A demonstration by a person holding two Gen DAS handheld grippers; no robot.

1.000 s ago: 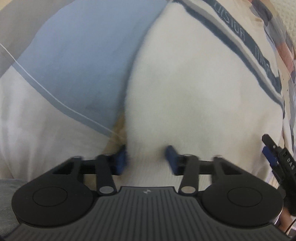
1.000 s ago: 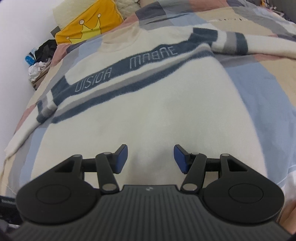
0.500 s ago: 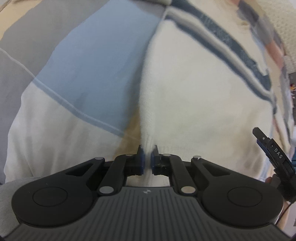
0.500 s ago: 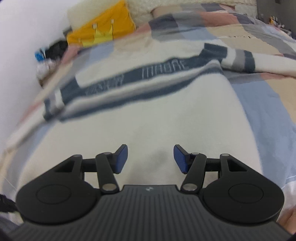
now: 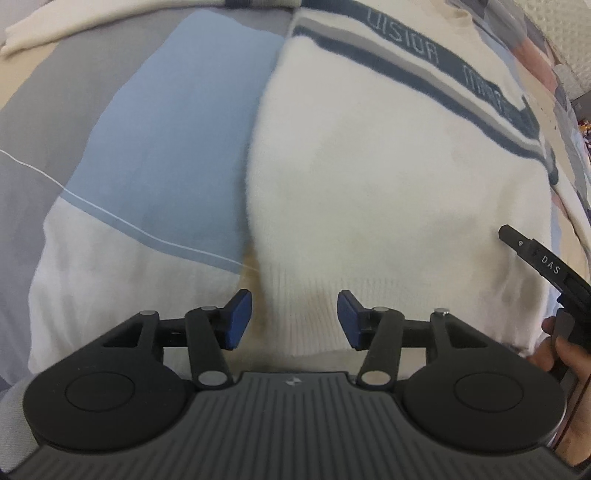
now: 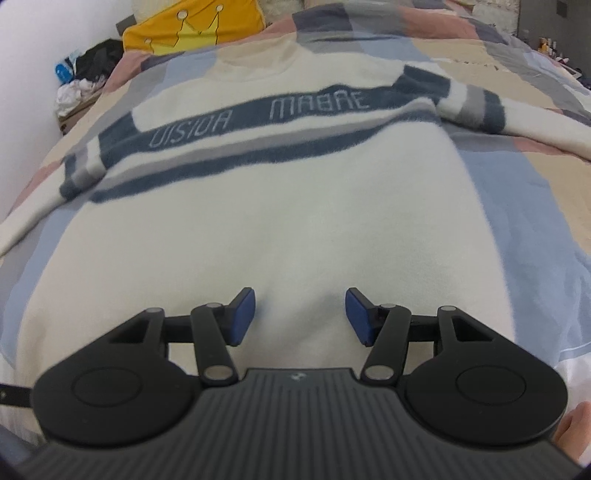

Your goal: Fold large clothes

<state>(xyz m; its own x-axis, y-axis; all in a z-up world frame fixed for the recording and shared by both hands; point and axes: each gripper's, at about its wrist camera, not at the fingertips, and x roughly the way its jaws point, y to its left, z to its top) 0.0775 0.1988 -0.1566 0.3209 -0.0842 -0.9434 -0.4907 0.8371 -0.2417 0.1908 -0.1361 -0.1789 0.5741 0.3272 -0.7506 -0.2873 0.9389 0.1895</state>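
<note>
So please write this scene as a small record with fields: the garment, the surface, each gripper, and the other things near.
garment: cream sweater with dark blue stripes, spread flat, unfolded
surface: patchwork bedcover
left gripper: opening, over the ribbed hem corner, no cloth between its fingers
right gripper: open, above the lower body of the sweater, holding nothing
background: yellow crown pillow at the head of the bed

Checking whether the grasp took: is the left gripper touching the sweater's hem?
Apart. In the left wrist view the left gripper is opening, its pads clear of the sweater hem below.
</note>
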